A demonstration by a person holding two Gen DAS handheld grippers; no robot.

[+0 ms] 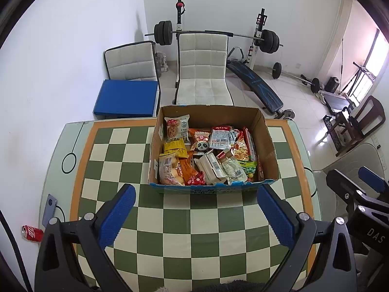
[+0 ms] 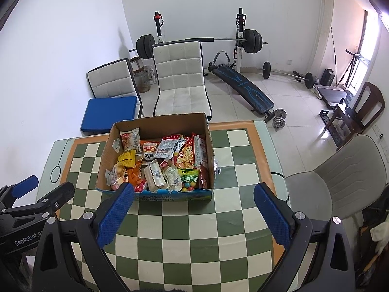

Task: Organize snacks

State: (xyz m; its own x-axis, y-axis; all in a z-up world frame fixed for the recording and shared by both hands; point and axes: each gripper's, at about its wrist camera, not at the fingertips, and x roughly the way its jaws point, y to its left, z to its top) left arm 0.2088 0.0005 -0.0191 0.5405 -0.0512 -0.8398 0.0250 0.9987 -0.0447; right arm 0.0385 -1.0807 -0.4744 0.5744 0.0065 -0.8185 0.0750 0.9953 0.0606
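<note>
I hold both grippers above the near part of the checkered table (image 1: pixel 194 243), side by side and pointed at the cardboard box (image 1: pixel 267 141) of snacks. My left gripper (image 1: pixel 195 213) has its blue-padded fingers spread wide with nothing between them. My right gripper (image 2: pixel 193 210) is likewise spread wide and empty; its left finger overlaps the box's near left corner in the right wrist view.

The box stands open on the far middle of the table, packed with wrapped snacks. A cookie packet (image 1: pixel 177 127) leans against the far left wall, a yellow packet (image 1: pixel 175 148) lies below it, and a panda-faced packet (image 1: pixel 201 146) sits near the middle. An instant noodle pack (image 1: pixel 243 148) lies along the right side, with a green candy bag (image 2: pixel 188 178) near the front right corner.

A red cola can (image 1: pixel 31 233) lies at the table's left edge beside a phone (image 1: pixel 49 208).
</note>
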